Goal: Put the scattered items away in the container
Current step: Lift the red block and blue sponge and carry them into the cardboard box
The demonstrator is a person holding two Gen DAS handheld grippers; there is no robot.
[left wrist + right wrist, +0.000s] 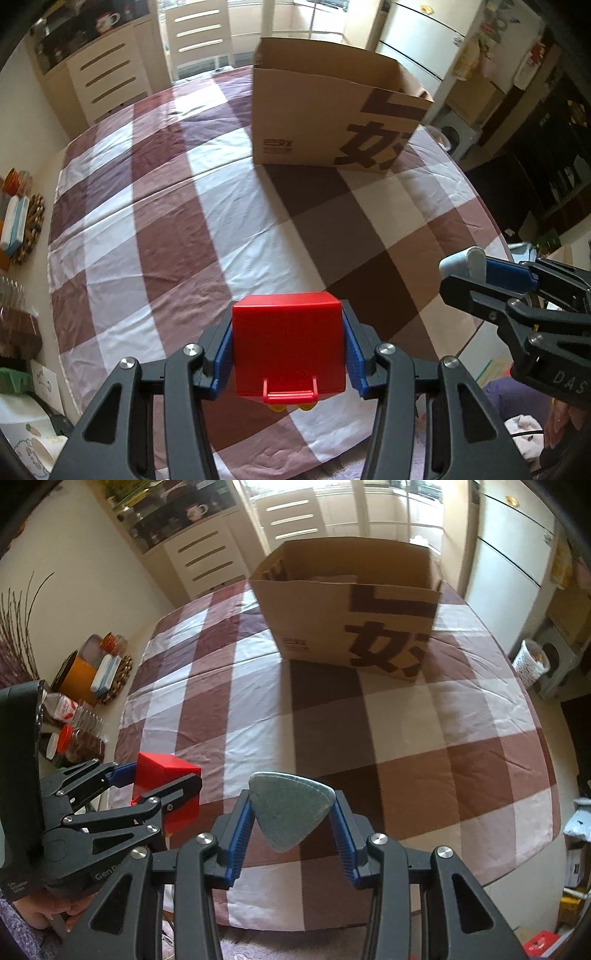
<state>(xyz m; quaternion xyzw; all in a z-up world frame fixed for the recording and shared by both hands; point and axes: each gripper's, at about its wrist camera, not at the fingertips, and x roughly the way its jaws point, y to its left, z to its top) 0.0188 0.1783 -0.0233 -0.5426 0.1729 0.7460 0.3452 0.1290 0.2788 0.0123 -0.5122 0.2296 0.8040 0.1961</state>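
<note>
My left gripper (288, 347) is shut on a red toy block (288, 343) with yellow wheels underneath, held above the near edge of the checked tablecloth. It also shows in the right wrist view (166, 786). My right gripper (291, 823) is shut on a grey felt triangular pouch (290, 806); its tip shows in the left wrist view (463, 264). The open cardboard box (332, 110) stands at the far side of the table, also in the right wrist view (354, 609), well ahead of both grippers.
The table carries a brown and white checked cloth (369, 720). Jars and containers (92, 672) stand on a counter at the left. White drawers (110, 77) stand behind the table, and a fridge (424, 40) at the back right.
</note>
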